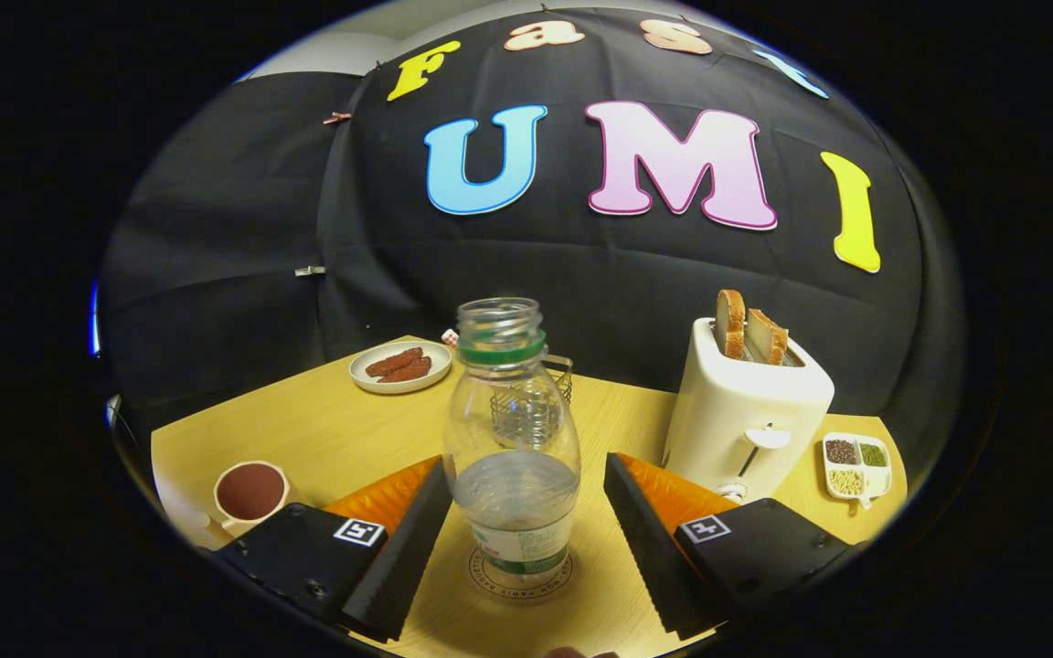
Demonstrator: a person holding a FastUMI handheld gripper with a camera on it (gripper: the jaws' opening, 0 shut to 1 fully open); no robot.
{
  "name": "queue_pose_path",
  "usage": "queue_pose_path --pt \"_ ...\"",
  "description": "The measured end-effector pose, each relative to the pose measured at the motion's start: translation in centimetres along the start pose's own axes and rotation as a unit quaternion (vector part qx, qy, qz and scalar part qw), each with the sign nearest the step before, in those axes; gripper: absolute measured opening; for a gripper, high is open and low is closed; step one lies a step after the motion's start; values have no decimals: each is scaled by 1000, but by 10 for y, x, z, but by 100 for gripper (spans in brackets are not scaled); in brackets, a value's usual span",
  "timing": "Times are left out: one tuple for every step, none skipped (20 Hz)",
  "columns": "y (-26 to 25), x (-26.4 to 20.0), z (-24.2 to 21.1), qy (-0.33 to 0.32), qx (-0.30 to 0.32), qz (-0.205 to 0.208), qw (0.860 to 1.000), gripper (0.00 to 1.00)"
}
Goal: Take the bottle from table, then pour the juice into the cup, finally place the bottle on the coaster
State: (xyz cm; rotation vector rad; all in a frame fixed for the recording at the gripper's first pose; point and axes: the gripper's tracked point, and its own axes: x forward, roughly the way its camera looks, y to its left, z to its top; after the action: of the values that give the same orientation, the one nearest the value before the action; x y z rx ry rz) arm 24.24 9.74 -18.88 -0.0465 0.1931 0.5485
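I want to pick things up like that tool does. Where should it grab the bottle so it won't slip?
Probably the wide lower body of the bottle, coming straight on and level from the tool's side. It stands upright on the coaster with no cap, and the tool is open, one finger on each side, not touching. The neck is narrow and ridged, so the straighter belly likely offers a steadier hold.

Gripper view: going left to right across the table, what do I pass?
Cup → plate of browned food → bottle standing on the coaster between the open tongs → toaster holding bread → divided dish of grains.
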Motion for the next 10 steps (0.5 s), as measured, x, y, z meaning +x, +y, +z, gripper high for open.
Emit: queue_pose_path --pt "2 -6 0 1 1 1 1000 100" --pt "2 -11 2 0 1 0 1000 100" --pt "2 -15 3 -1 -1 1 1000 100" --pt "1 -20 6 -2 -6 0 1000 100" --pt "2 -26 9 -3 -12 1 1000 100" --pt "2 -32 13 -5 -15 0 1000 100" --pt "4 -39 19 -9 -17 1 1000 100" --pt "4 -47 27 -16 -18 -1 1000 100" --pt "2 -56 36 -22 -22 -6 1000 100" --pt "1 -66 46 -28 -26 -14 999 99"
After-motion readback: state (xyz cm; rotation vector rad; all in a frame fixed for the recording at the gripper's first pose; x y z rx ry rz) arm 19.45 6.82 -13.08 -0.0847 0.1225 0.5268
